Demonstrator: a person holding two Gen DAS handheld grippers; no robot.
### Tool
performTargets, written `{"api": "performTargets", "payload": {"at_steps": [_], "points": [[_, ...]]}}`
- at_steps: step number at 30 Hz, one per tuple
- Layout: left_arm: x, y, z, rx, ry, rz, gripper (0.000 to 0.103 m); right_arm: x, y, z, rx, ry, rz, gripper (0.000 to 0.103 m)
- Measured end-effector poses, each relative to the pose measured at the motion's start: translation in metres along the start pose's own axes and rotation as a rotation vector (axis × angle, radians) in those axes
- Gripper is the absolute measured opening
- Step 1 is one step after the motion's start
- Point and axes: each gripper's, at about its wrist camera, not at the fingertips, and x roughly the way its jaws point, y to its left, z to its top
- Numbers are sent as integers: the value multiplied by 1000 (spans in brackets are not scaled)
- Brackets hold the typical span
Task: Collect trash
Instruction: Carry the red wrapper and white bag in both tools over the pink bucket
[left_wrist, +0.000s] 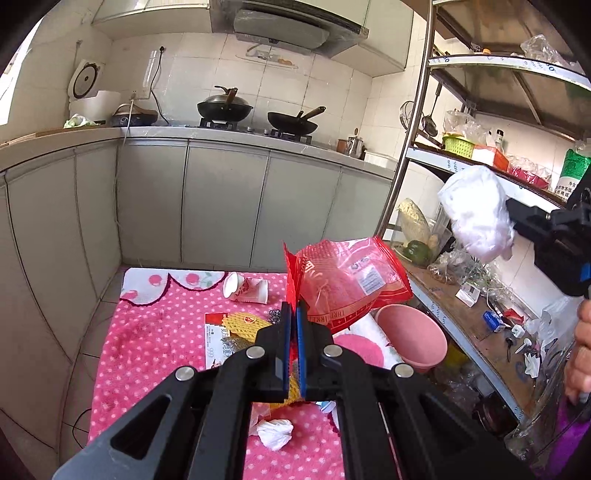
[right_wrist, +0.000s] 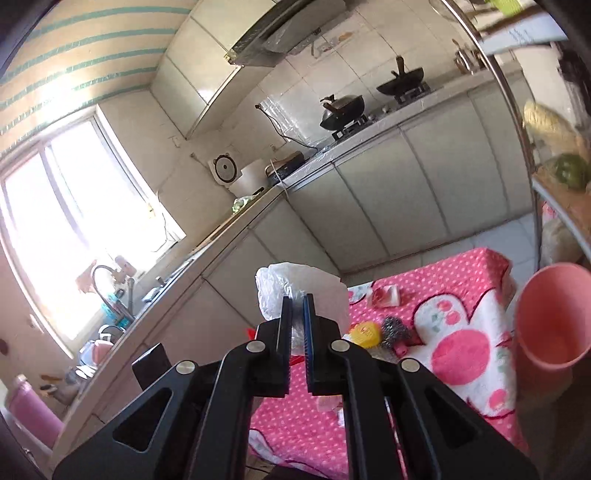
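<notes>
Above the pink blanket: both grippers hang in the air, each with a piece of trash.
Left gripper (left_wrist: 294, 314): its blue-padded fingers are pressed together on the lower edge of a red snack bag (left_wrist: 347, 280), which stands up and to the right of the tips.
Right gripper (right_wrist: 297, 306): its fingers are clamped on a crumpled white plastic bag (right_wrist: 280, 291); in the left wrist view the same bag (left_wrist: 476, 214) is held up near the metal rack (left_wrist: 410, 122).
Pink blanket (left_wrist: 155, 339): dotted, with a cherry print, spread on the floor before the grey cabinets.
Trash on the blanket: a paper cup (left_wrist: 246, 288) lying on its side, a yellow mesh piece (left_wrist: 245, 323) on a printed leaflet (left_wrist: 214, 339), a steel scourer (right_wrist: 395, 330), a crumpled white tissue (left_wrist: 275, 432).
Pink bin (left_wrist: 413, 336): beside the blanket at the foot of the rack, mouth tipped toward the cameras.
Worktop (left_wrist: 155, 131): two black woks on the hob.
Hand (left_wrist: 581, 354): at the right edge of the left wrist view.
</notes>
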Motion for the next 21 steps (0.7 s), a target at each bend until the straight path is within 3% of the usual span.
{"api": "performTargets", "payload": {"at_steps": [7, 15, 21], "points": [[-12, 2, 3, -7, -19, 6, 2, -58, 22, 49, -39, -43, -89, 6], [-4, -5, 5, 17, 3, 9, 3, -150, 17, 138, -147, -277, -405, 6], [23, -24, 13, 45, 41, -27, 3, -181, 1, 175, -196, -322, -580, 6]]}}
